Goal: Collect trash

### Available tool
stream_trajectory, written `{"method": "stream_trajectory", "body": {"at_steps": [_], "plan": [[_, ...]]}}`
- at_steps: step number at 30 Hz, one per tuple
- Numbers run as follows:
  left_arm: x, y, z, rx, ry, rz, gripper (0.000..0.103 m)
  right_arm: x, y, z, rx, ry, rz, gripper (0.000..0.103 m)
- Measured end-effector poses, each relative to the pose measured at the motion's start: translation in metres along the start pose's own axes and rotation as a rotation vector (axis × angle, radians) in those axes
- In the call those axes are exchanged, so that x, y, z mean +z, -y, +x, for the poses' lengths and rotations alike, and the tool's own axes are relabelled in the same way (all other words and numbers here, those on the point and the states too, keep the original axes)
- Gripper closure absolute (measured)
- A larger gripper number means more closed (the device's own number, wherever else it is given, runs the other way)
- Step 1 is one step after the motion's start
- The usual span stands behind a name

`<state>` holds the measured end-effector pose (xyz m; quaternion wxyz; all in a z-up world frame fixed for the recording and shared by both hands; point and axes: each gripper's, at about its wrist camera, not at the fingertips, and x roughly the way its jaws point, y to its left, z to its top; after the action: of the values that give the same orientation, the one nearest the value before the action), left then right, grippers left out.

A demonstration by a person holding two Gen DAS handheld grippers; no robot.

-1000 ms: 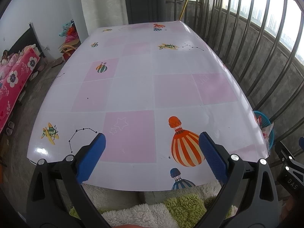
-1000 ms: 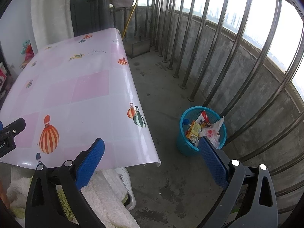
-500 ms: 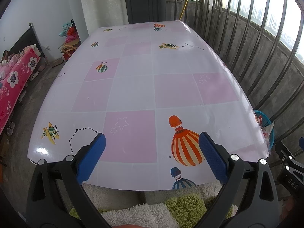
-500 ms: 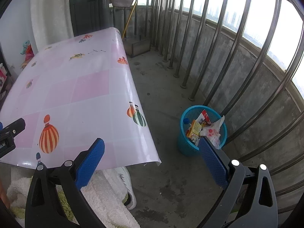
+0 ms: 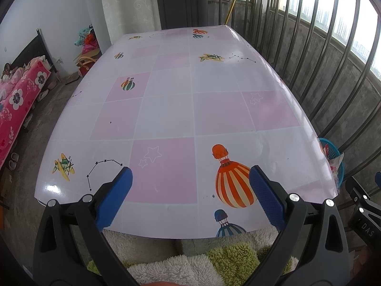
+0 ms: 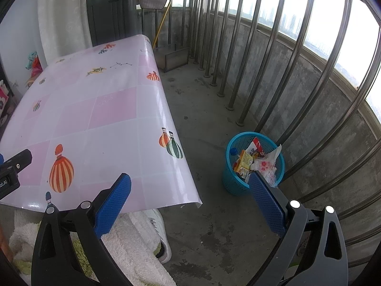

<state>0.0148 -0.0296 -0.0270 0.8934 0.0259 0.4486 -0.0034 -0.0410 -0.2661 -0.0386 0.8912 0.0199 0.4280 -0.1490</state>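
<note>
A blue mesh waste basket (image 6: 238, 186) stands on the concrete floor by the railing, filled with wrappers and a crumpled plastic bag (image 6: 264, 164). My right gripper (image 6: 190, 190) hovers open above the floor between the table corner and the basket, nothing between its blue pads. My left gripper (image 5: 190, 186) is open over the near edge of the table (image 5: 181, 109), which has a pink and white cloth with balloon prints and no trash on it. The basket's rim (image 5: 333, 152) peeks past the table's right edge in the left wrist view.
A steel railing (image 6: 297, 54) and low concrete wall run along the right. Dark cabinet (image 5: 181, 2) stands behind the table. A bed with a pink floral cover (image 5: 16, 97) is at far left. A person's fluffy white and green clothing (image 5: 190, 264) and a white shoe (image 6: 162, 228) are below.
Both grippers have hardly moved; the left wrist view has drifted very slightly back. Both stay open and empty.
</note>
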Motion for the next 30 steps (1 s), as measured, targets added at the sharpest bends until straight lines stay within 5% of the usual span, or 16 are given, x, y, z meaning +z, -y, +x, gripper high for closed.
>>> {"method": "stream_trajectory", "body": {"at_steps": [30], "plan": [[-0.0014,-0.0028,-0.0028,0.002,0.004,-0.005,0.009,-0.0025,0.0019,0.0007,0.007,0.0,0.01,0.007]]}}
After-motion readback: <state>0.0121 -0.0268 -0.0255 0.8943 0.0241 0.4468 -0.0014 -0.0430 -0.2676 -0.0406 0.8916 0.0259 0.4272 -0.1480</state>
